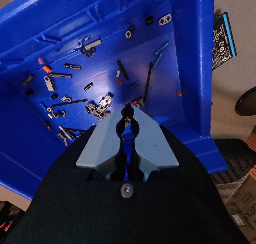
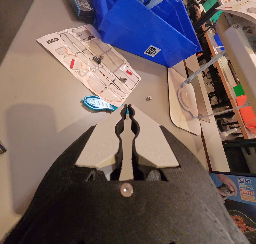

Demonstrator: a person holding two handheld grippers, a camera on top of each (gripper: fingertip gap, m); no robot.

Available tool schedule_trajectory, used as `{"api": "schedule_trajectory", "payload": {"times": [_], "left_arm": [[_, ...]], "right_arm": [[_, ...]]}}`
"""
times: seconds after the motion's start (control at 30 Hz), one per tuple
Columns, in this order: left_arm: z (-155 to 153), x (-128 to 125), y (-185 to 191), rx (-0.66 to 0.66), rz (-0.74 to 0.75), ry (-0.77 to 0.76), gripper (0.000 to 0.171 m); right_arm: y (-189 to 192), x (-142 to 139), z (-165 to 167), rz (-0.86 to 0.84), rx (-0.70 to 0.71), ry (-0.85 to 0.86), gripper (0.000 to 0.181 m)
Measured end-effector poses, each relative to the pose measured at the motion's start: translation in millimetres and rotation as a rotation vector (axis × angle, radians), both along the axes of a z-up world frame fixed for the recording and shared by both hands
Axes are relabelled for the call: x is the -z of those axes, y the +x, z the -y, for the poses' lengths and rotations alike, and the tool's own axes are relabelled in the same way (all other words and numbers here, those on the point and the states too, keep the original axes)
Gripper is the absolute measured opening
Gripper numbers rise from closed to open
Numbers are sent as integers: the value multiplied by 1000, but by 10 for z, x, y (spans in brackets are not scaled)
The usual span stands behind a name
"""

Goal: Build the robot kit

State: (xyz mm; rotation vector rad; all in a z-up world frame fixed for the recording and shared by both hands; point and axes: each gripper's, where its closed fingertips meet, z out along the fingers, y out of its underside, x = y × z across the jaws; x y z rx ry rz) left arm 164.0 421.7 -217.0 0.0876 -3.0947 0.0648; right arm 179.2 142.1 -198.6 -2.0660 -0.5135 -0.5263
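Small grey piece (image 1: 127, 120) sits clenched in left gripper (image 1: 128, 105) above blue bin (image 1: 194, 85); right gripper (image 2: 127, 105) hovers closed, empty, over surface (image 2: 41, 119).

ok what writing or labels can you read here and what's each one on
I won't copy the wording; here is what bears it.
Black box with blue edge: small white print and symbols.
Sticker sheet: an oval code tag, tiny numbers.
Blue bin: a square black-and-white marker.
White booklet: a heading, blurred.
Colourful box: large letters.
Small grey piece in the left gripper: none.
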Motion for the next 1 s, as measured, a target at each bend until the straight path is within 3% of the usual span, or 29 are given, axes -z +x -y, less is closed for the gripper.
{"api": "schedule_trajectory", "payload": {"times": [0.4,0.67,0.83,1.0], "left_arm": [[192,-195,-70,26,13,-50,0],[442,-556,-185,61,47,-114,0],[889,-858,-304,140,75,-213,0],[1447,-890,-365,259,55,-261,0]], "right_arm": [[-48,35,20,12,-14,-46,1],[-130,-15,169,10,1,-72,3],[-185,-35,334,-11,51,-59,3],[-193,-86,449,-35,86,-45,3]]}}
